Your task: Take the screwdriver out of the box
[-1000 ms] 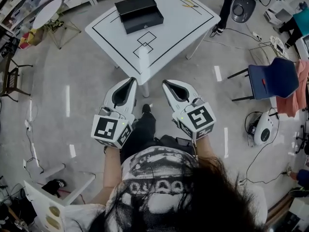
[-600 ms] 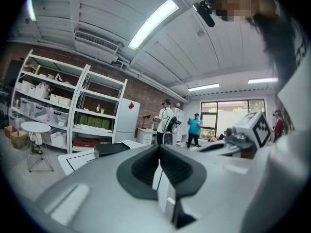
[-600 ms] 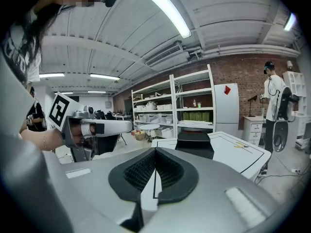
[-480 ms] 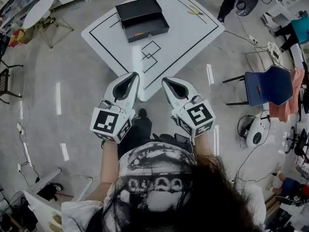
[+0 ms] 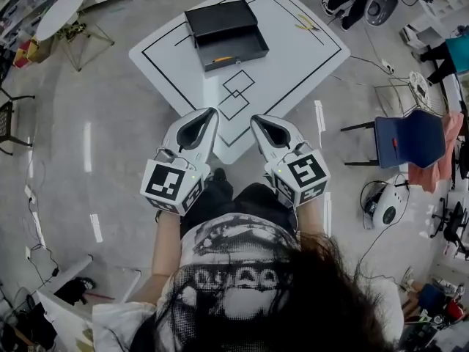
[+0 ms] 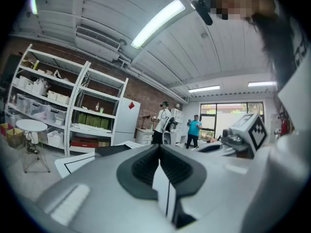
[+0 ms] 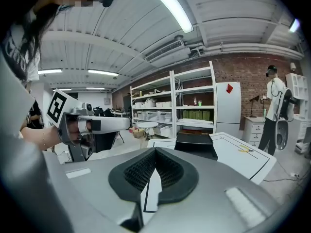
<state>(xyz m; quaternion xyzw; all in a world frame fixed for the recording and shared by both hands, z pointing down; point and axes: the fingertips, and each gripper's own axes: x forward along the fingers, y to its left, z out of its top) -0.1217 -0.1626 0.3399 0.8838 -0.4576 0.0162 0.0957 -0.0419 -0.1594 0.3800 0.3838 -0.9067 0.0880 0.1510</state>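
Screwdriver (image 5: pixel 222 59) in sight: just an orange sliver, lying inside the open black box (image 5: pixel 223 31), close along the box's near wall. The box sits on the white table (image 5: pixel 293 57) by the far-left edge, roughly midway along it, with its lid part on the far side. Black lines are drawn across the table top, with two small overlapping squares (image 5: pixel 238 94) between the box and the near corner. Over by the far-right edge, well apart from the box, lies a small yellow thing (image 5: pixel 308 26), too small to make out.

Now the tools. The left tool (image 5: pixel 211 113) and the right tool (image 5: pixel 256 119) are side by side, a gap between them, with their tips at the table's near corner as seen from the head. Each one's own view shows its jaws closed, tip against tip, with nothing between them. Both are well short of the box, and neither touches anything on the table.

Around the table there's a blue chair (image 5: pixel 410 134) on the floor to the right and a small round white table (image 5: pixel 62 13) off to the left.
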